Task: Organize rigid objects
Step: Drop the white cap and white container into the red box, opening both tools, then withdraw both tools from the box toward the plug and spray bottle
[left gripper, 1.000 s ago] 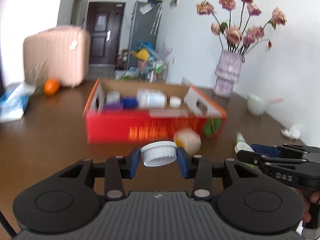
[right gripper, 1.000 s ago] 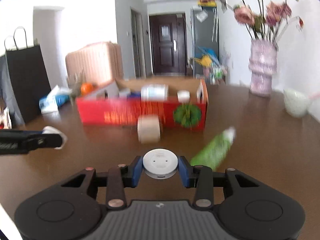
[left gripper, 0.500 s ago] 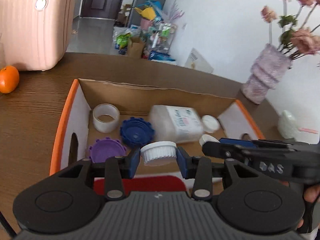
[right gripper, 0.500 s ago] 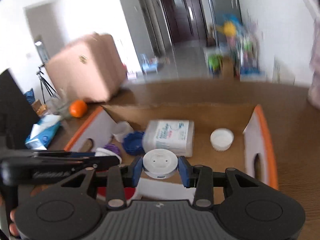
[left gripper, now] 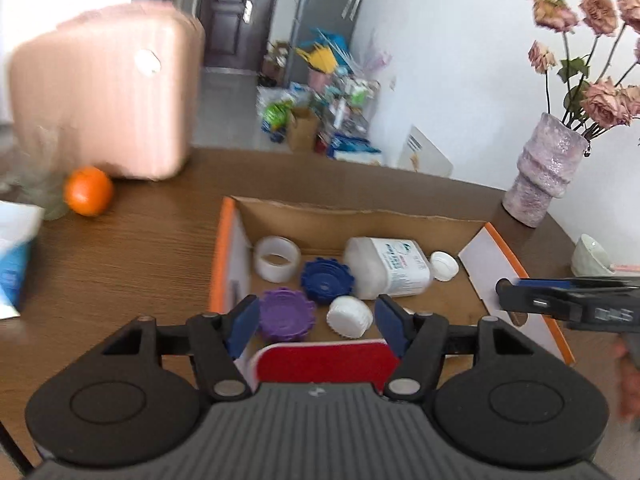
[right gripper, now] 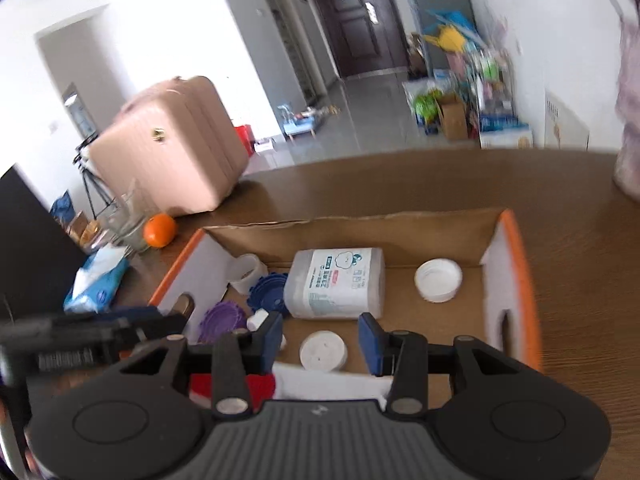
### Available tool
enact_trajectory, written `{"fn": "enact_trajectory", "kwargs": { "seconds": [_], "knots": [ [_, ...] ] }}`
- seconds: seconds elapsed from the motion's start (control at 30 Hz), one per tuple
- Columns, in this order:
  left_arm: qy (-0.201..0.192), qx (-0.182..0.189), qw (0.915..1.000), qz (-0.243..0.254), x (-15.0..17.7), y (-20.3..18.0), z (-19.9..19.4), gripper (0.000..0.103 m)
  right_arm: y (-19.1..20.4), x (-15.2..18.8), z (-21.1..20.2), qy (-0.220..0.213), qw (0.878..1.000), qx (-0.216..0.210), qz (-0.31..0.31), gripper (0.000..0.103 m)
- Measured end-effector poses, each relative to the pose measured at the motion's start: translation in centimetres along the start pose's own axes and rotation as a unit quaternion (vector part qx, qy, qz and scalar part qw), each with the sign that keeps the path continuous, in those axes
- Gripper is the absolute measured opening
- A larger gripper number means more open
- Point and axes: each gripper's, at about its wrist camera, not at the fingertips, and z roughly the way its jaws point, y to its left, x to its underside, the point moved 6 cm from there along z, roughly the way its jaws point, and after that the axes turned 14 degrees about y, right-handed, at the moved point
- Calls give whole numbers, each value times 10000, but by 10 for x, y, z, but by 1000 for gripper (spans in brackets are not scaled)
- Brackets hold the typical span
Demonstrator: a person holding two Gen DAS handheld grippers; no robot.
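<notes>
An open cardboard box (left gripper: pixel 360 216) (right gripper: pixel 516 248) with orange rims sits on the brown table. My left gripper (left gripper: pixel 314 326) is open above its near edge; a white ribbed cap (left gripper: pixel 349 316) lies loose in the box below it, beside a purple cap (left gripper: pixel 285 314). My right gripper (right gripper: pixel 320 340) is open over the box; a white round disc (right gripper: pixel 323 350) lies on the box floor between its fingers. The box also holds a blue cap (left gripper: pixel 327 280), a clear tape ring (left gripper: pixel 277 258), a white bottle (left gripper: pixel 386 266) (right gripper: pixel 336 282) and a white lid (right gripper: pixel 438 280).
An orange (left gripper: pixel 88 191) and a pink suitcase (left gripper: pixel 108 96) stand at the far left of the table. A blue tissue pack (right gripper: pixel 98 280) lies left of the box. A pink vase of flowers (left gripper: pixel 544 168) and a white bowl (left gripper: pixel 588 256) stand at the right.
Both grippers have opened above the box. The white ribbed cap dropped from my left gripper and the white disc dropped from my right gripper; both now lie inside the box.
</notes>
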Motion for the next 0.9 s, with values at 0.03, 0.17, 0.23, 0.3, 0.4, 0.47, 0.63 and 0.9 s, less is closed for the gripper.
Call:
{"fn": "enact_trajectory", "kwargs": {
  "seconds": [0.03, 0.17, 0.23, 0.3, 0.4, 0.47, 0.63, 0.9],
  "knots": [
    [-74, -83, 9999, 52, 6, -1, -13, 67, 2, 8, -14, -45, 9998, 103, -158, 50],
    [-456, -433, 9977, 246, 40, -9, -67, 72, 6, 45, -68, -302, 9961, 509, -658, 52],
    [-694, -615, 9953, 274, 66, -15, -95, 73, 8, 69, -96, -552, 9926, 730, -803, 54],
    [-954, -745, 9922, 293, 94, -22, -119, 77, 10, 92, -121, -844, 9888, 882, -856, 59],
    [-1263, -807, 9886, 108, 140, -31, -148, 81, 16, 136, -152, -1339, 9807, 1085, -919, 61],
    [-1324, -751, 9883, -47, 172, -37, -161, 82, 23, 166, -163, -1549, 9757, 1208, -972, 63],
    [-1337, -354, 9901, -236, 253, -61, -176, 87, 47, 244, -166, -1657, 9701, 1401, -1088, 68],
    [-916, -244, 9954, 105, 312, -90, -164, 88, 57, 325, -161, -1446, 9723, 1483, -1082, 73]
  ]
}}
